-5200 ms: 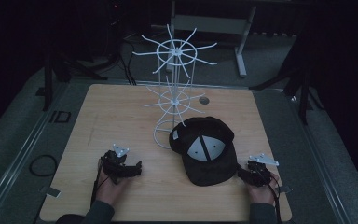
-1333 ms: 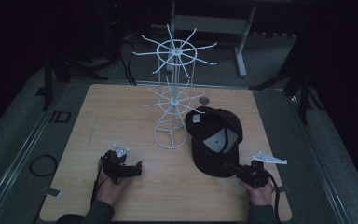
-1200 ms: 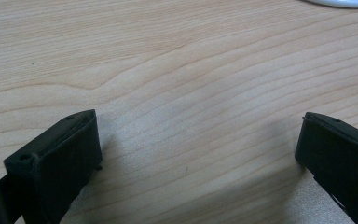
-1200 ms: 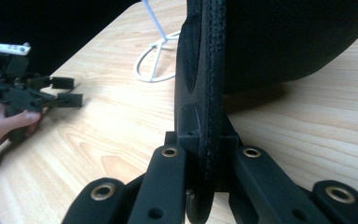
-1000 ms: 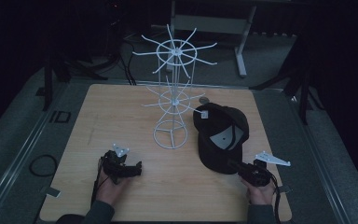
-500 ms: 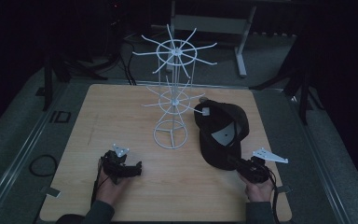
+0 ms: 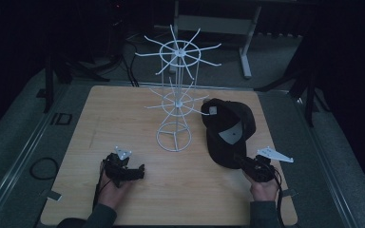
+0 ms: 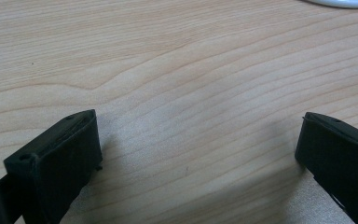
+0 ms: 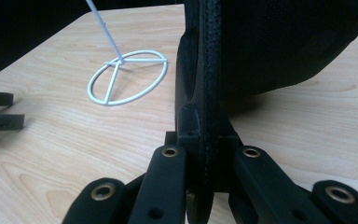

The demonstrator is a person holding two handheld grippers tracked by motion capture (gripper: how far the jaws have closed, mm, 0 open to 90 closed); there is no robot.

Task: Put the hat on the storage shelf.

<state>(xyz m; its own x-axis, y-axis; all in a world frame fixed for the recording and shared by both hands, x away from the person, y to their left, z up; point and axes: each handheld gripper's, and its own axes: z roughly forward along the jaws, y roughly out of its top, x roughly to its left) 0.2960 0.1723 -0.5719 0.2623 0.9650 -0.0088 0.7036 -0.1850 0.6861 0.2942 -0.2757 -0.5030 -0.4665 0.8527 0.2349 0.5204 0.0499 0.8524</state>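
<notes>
A black cap (image 7: pixel 228 130) with grey panels is tilted up off the table on the right, near the white wire rack (image 7: pixel 177 102). My right gripper (image 7: pixel 241 161) is shut on the cap's brim; in the right gripper view the brim (image 9: pixel 205 93) stands edge-on between the jaws. The rack's ring base (image 9: pixel 127 77) lies to the left of it there. At the table's front left my left gripper (image 7: pixel 140 172) rests low, open, with bare wood (image 8: pixel 191 116) between its jaws.
The wooden table (image 7: pixel 123 114) has free room at the left and back left. The rack's spokes (image 7: pixel 180 50) spread wide above the table's middle. Dark floor, cables and stand legs surround the table.
My right gripper has lifted and tilted the cap by its brim and carried it to the right and back, away from the rack's base. The left gripper has stayed still.
</notes>
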